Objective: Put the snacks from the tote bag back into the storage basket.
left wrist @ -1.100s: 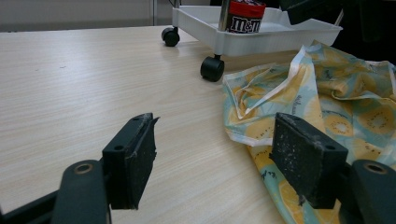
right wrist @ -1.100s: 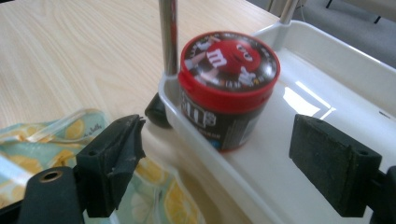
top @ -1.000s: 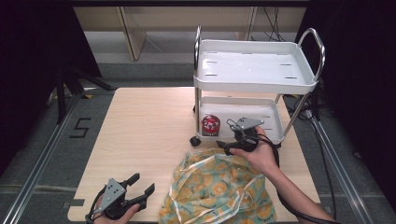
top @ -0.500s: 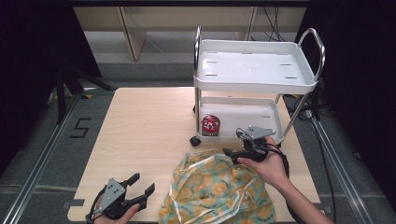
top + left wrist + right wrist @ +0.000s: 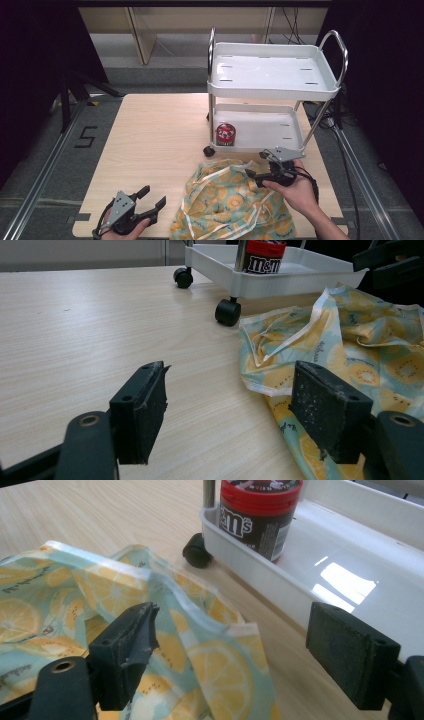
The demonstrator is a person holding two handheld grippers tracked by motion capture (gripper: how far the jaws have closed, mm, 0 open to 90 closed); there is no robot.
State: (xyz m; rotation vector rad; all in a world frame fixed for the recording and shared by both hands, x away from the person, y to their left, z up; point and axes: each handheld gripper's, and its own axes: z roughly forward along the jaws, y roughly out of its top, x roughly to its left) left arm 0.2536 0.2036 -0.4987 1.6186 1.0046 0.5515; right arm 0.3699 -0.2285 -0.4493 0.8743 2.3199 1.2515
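While both grippers stand with jaws apart and empty, the lemon-print cloth lies crumpled at the table's near right, before the white cart. Right gripper hovers over its far edge — likely a grasp comes next; left gripper waits nearby.

A pale wooden table was seen on grey floor, where a "5" was marked; wooden shelving was glimpsed behind, flanked by darkness.

Lemon-print cloth — crumpled, on table
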